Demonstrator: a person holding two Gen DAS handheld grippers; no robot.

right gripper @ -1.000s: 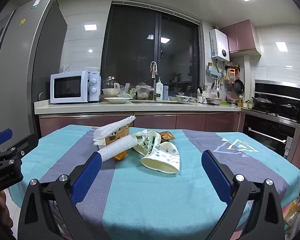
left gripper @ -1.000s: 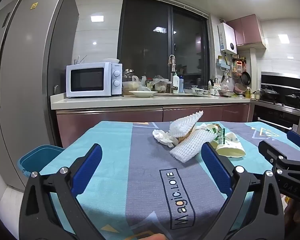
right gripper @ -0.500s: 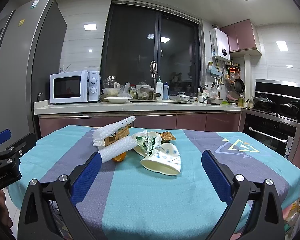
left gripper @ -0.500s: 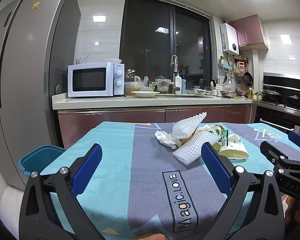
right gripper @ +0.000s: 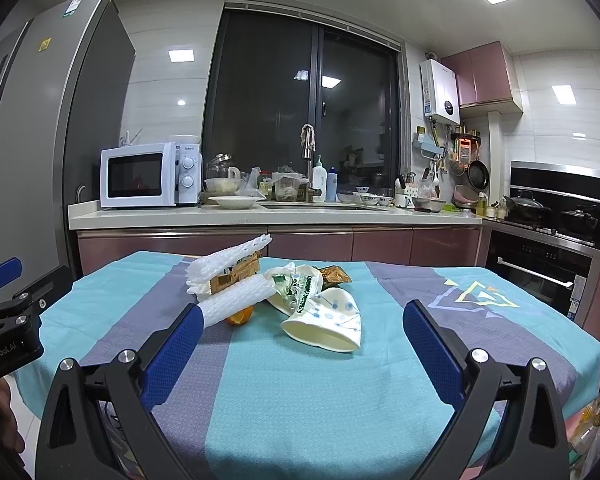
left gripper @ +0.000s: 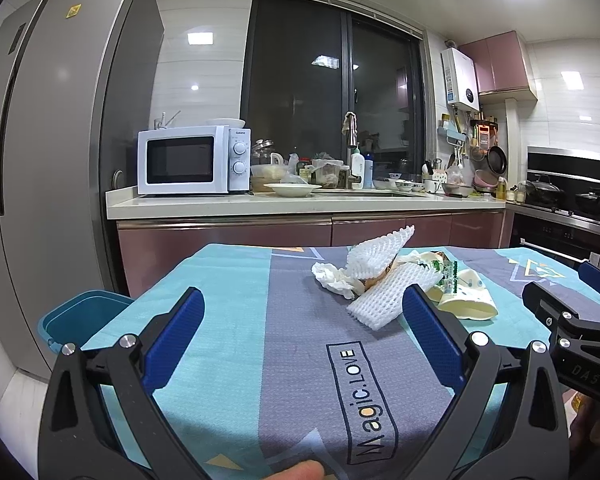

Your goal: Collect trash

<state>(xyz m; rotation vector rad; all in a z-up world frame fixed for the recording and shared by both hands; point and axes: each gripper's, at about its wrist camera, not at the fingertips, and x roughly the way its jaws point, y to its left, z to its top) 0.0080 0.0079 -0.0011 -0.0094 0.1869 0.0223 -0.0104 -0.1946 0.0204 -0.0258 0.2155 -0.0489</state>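
A pile of trash lies mid-table on the teal and grey tablecloth (left gripper: 300, 360): white foam fruit nets (left gripper: 392, 292) (right gripper: 236, 292), a crumpled tissue (left gripper: 332, 274), a squashed paper cup (right gripper: 328, 324) (left gripper: 466, 304), green-printed wrappers (right gripper: 296, 286), a brown wrapper (right gripper: 334, 274) and orange peel (right gripper: 240, 315). My left gripper (left gripper: 300, 320) is open and empty, short of the pile. My right gripper (right gripper: 300, 336) is open and empty, just short of the cup. A blue bin (left gripper: 80, 316) stands on the floor left of the table.
A kitchen counter (left gripper: 300, 206) with a microwave (left gripper: 192, 166), dishes and a sink runs behind the table. A tall fridge (left gripper: 60, 160) stands at the left. An oven and stove (right gripper: 548, 248) are at the right.
Both grippers have drifted slightly, so the trash pile sits a little lower and nearer in the left wrist view. Both stay open and empty.
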